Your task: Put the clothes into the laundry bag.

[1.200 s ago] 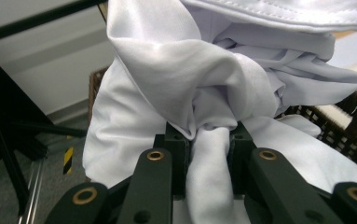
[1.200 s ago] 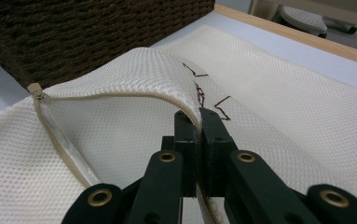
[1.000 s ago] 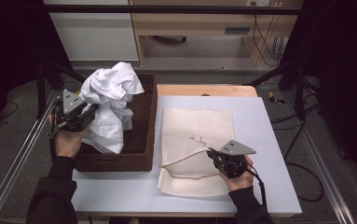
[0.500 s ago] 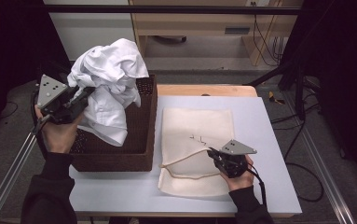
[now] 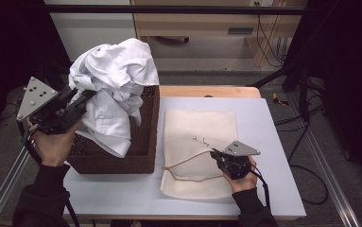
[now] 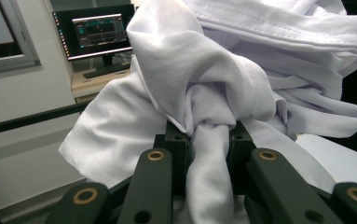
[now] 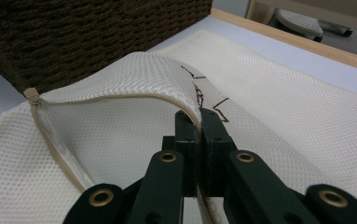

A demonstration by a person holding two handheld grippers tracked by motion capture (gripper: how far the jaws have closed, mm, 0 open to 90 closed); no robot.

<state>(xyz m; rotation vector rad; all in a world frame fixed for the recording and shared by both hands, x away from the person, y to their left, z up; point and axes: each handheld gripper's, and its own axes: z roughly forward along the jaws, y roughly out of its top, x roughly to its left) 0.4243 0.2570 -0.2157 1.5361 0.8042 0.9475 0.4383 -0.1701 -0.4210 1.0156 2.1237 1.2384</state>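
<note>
A crumpled white shirt (image 5: 115, 82) hangs above the dark wicker basket (image 5: 145, 146) at the table's left, its lower folds still trailing into the basket. My left gripper (image 5: 81, 97) is shut on a bunched fold of the white shirt (image 6: 213, 107), which swells up past its jaws. A cream mesh laundry bag (image 5: 200, 142) lies flat on the table to the right of the basket. My right gripper (image 5: 215, 153) is shut on the bag's zippered upper edge (image 7: 134, 95) and holds that flap lifted off the lower layer.
The white tabletop (image 5: 273, 142) has bare room right of the bag and in front of the basket. A wooden strip (image 5: 209, 91) borders the far edge. Metal frame rails (image 5: 1, 182) run along the left side, and cables (image 5: 306, 165) lie on the floor at the right.
My left gripper has risen and moved left with the shirt, drawing most of it up out of the basket. The right gripper has stayed where it was on the bag's edge.
</note>
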